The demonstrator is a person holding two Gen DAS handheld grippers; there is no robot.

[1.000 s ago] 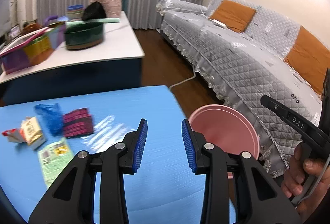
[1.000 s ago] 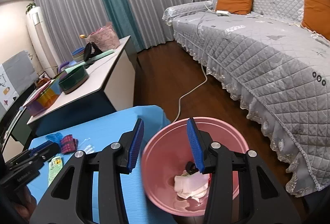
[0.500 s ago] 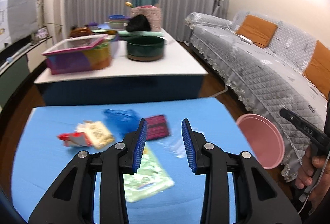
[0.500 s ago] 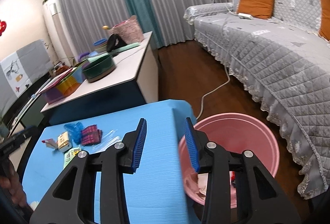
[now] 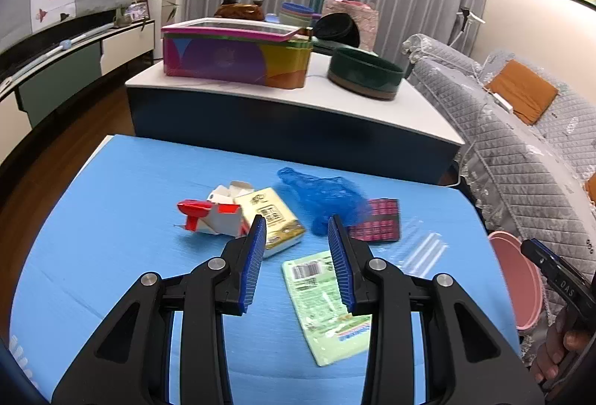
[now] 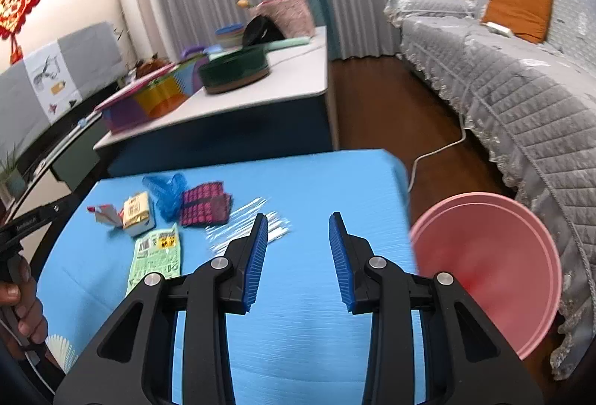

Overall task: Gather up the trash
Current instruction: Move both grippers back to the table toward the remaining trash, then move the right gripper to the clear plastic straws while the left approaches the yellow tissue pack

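Bin (image 6: pixel 484 267) interior – right wrist view only.

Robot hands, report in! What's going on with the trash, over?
Left gripper open, empty. Right gripper closing, nothing between its jaws. Wrappers lie loose on the blue table; pink bin beside it. Nothing in the way.

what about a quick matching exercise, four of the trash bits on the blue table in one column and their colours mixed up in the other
Things:
1. plastic bag
2. flat wrapper with barcode
3. checkered packet
4. tissue pack

Colours:
A. pale green
B. cream yellow
C. blue
D. magenta and black

Pairs: 1-C, 2-A, 3-D, 4-B
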